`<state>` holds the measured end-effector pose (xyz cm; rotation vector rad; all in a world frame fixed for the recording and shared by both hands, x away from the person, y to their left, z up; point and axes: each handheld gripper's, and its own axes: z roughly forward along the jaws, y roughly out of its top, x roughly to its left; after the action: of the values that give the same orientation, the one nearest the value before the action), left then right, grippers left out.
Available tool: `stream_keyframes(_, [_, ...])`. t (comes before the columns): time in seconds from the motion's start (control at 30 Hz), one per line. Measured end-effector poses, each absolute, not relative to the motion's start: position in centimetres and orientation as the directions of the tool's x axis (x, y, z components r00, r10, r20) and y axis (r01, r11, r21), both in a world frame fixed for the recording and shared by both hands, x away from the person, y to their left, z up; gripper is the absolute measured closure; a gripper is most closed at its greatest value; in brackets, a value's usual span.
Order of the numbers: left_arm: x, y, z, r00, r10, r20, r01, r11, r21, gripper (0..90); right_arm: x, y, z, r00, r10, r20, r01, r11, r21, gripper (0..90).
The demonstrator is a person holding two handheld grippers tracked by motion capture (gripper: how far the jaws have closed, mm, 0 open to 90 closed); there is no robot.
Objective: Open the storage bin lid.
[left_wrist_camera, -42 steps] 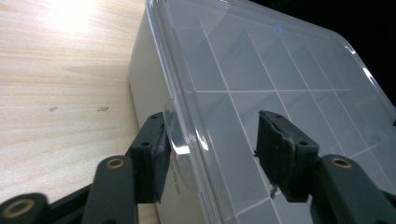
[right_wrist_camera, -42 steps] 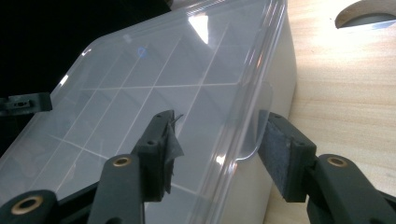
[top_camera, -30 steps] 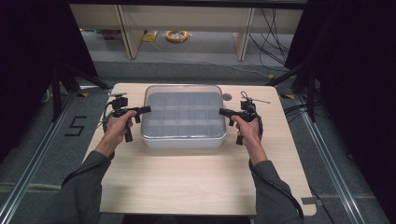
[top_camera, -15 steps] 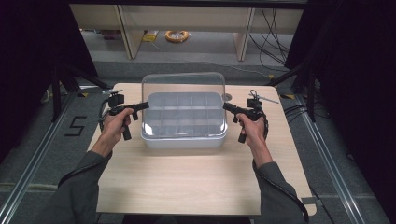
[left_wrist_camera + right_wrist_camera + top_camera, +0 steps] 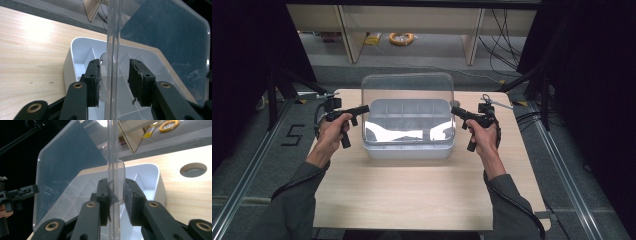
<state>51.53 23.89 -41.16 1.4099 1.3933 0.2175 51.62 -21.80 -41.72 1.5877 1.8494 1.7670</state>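
- Clear plastic lid point(image 5: 407, 92) stands raised almost upright above the white compartment box point(image 5: 409, 145), which sits at the middle of the wooden table point(image 5: 412, 200).
- Left gripper point(image 5: 362, 109) holds the lid's left edge; in the left gripper view its jaws straddle the clear rim point(image 5: 111, 50), one pad against the lid's tab and the other a little off it, so I cannot tell if the grip is tight.
- Right gripper point(image 5: 455, 111) has the lid's right edge; in the right gripper view its pads point(image 5: 130, 200) are closed on the lid's rounded tab point(image 5: 119, 182).
- Box dividers point(image 5: 93, 53) show inside, and the compartments I can see look bare.
- Round hole point(image 5: 193, 169) is cut in the tabletop just beyond the box's right side.
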Motion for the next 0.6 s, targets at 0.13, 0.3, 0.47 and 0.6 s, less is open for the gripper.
stream_keyframes(0.13, [51.2, 23.9, -41.0, 0.300, 0.797, -0.524, 0.593, 0.275, 0.757, 61.6, 51.4, -21.8, -41.5, -0.439, 0.721, 0.537, 0.569, -0.240, 0.787, 75.6])
stream_keyframes(0.3, [50.7, 23.8, -40.5, 0.300, 0.800, -0.520, 0.587, 0.275, 0.762, 61.5, 50.8, -21.7, -41.0, -0.435, 0.715, 0.548, 0.571, -0.251, 0.782, 75.6])
stream_keyframes(0.47, [49.5, 23.7, -39.9, 0.318, 0.809, -0.494, 0.562, 0.259, 0.786, 61.1, 50.1, -21.8, -40.2, -0.445, 0.713, 0.542, 0.565, -0.246, 0.787, 75.6])
stream_keyframes(0.6, [48.3, 23.6, -39.4, 0.344, 0.808, -0.479, 0.537, 0.250, 0.806, 61.0, 49.2, -22.0, -39.6, -0.462, 0.715, 0.525, 0.547, -0.237, 0.803, 75.8])
